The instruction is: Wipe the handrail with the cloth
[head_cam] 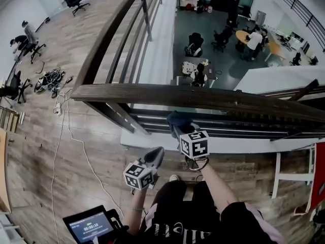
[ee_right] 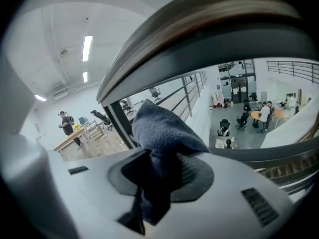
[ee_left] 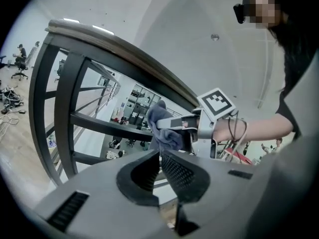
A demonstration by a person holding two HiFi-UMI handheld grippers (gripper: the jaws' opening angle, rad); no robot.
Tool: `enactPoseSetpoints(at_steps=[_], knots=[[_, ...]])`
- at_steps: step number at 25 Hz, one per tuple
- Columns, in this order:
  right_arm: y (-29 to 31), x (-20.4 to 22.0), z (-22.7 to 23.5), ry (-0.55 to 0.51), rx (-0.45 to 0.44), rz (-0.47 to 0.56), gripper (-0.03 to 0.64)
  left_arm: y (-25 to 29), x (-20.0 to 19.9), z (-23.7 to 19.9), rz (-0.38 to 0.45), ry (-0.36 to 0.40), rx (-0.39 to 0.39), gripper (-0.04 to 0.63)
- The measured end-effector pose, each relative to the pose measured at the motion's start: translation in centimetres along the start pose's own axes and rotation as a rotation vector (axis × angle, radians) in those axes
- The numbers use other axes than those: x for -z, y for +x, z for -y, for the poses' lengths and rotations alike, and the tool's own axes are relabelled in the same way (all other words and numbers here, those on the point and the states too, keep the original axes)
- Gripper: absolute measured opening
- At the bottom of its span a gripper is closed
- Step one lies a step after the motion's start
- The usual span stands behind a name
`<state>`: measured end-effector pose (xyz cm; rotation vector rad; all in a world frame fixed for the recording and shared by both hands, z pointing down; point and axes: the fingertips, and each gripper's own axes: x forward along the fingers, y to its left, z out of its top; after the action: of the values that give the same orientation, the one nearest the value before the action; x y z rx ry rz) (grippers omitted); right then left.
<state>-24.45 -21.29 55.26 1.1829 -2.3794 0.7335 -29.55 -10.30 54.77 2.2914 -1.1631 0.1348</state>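
Dark wood, the handrail (head_cam: 152, 96) runs from its corner at the left across to the right edge of the head view. Left of centre and lower down, the left gripper (head_cam: 155, 155) hangs well short of the rail. Its own view shows the jaws pressed together with nothing between them.

Just to its right, the right gripper (head_cam: 179, 128) is held up under the rail's near edge. It pinches a bunched blue-grey cloth (head_cam: 177, 119), whose free end stands up past the jaws. In the right gripper view the cloth (ee_right: 159, 133) sits close beneath the rail, and I cannot tell whether it touches.

By my reading, the wiping is at its start or between strokes. The cloth is in hand and near the rail but not on its top face. Nothing shows which stretches are already clean, so the visible length seems left to do.
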Motion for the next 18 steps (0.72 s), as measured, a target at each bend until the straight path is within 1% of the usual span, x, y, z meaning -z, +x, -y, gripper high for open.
enactPoseSetpoints(at_steps=[3,5,10,13,15,18], knots=[[3.5,-0.8,-2.8,-0.027,-0.033,-0.031,0.104,-1.3,0.0,-1.3,0.004,-0.022,-0.011,0.002],[5.7,-1.3,-3.8,-0.054,-0.037,-0.047,0.104,-2.1,-0.1,-2.2,0.014,-0.036,-0.029,0.002],[11.2,-1.6,-5.7,-0.106,-0.031,-0.073,0.104,-4.4,2.2,-6.2,0.007,-0.062,-0.073,0.002],[12.3,-1.2,-4.8,-0.137,0.011,-0.093,0.104,-4.9,2.5,-6.5,0.013,-0.094,-0.078,0.002],[12.3,-0.6,-3.6,-0.136,0.048,-0.106,0.104,-5.0,2.5,-6.6,0.017,-0.109,-0.075,0.002],[11.8,-0.4,-2.0,-0.121,0.078,-0.105,0.104,-4.7,2.5,-7.1,0.010,-0.103,-0.075,0.002]])
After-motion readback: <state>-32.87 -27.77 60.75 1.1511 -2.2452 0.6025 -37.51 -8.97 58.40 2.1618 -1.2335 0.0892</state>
